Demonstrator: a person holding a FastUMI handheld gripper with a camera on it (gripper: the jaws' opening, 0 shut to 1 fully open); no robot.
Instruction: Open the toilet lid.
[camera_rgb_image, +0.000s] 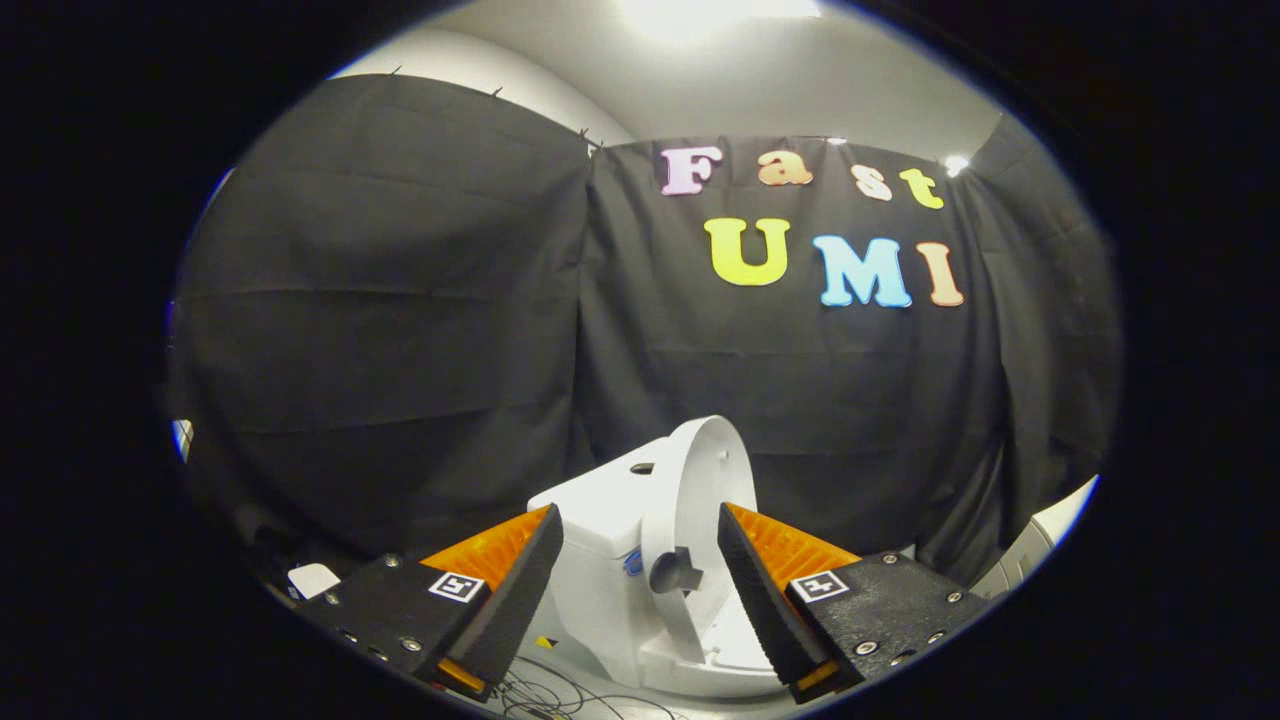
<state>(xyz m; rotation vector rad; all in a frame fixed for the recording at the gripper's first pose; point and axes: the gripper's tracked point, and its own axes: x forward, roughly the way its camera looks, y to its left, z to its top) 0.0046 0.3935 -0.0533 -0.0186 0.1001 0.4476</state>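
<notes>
Lid (700, 480) stands upright against tank (600, 505), so task looks done. Gripper (640, 580) fingers are spread w/ nothing between, lid just ahead; only pulling away is left.

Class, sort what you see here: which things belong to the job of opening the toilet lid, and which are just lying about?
Belonging to the job:
- toilet
- lid, already raised upright
- gripper, fingers open, either side of the lid, not touching

Lying about:
- cables on the floor
- white box beyond the left finger
</notes>
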